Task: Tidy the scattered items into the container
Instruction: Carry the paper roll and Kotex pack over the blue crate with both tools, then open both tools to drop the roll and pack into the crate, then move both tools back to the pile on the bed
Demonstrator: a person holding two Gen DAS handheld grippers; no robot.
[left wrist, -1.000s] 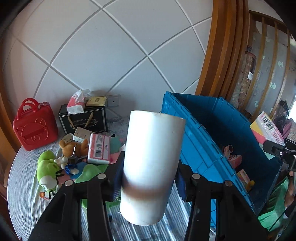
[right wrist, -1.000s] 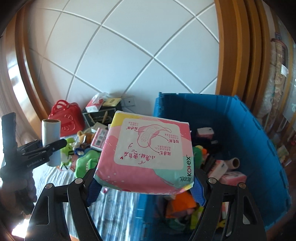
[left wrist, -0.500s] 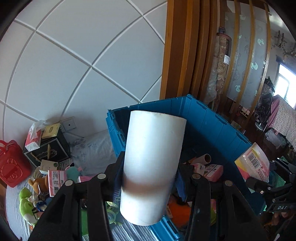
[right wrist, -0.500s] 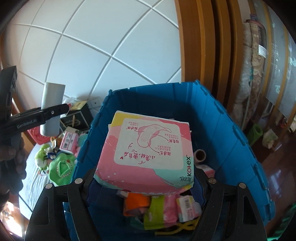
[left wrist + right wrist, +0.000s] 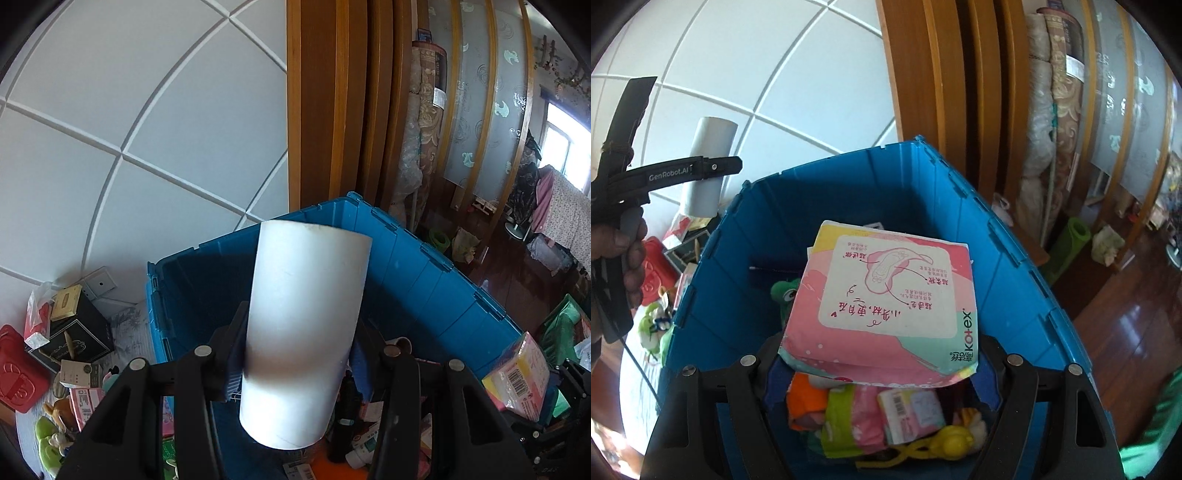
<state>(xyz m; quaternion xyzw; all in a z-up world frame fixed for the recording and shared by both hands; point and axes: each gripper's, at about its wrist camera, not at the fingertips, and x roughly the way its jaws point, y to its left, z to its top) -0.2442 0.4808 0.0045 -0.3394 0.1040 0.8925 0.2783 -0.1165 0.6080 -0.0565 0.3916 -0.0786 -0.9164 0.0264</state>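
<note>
My left gripper [image 5: 295, 365] is shut on a white cardboard tube [image 5: 303, 325], held upright over the near left part of the blue crate [image 5: 424, 258]. My right gripper [image 5: 879, 369] is shut on a pink pad pack [image 5: 886, 299] and holds it above the crate's [image 5: 738, 280] inside. In the right wrist view the tube [image 5: 707, 166] and the left gripper [image 5: 701, 168] show at the upper left, beside the crate's left wall. In the left wrist view the pad pack [image 5: 517, 376] shows at the lower right. Several packets and toys lie on the crate's floor.
Left of the crate, on the striped cloth, lie a red case [image 5: 18, 369], a black box [image 5: 70, 336] with a tissue pack, a pink packet [image 5: 86, 402] and green plush toys [image 5: 48, 446]. A wooden frame [image 5: 332, 110] and rolled rugs stand behind the crate.
Both grippers swung right from the cluttered cloth to above the crate, each keeping its item. The pad pack now hangs lower over the crate's contents.
</note>
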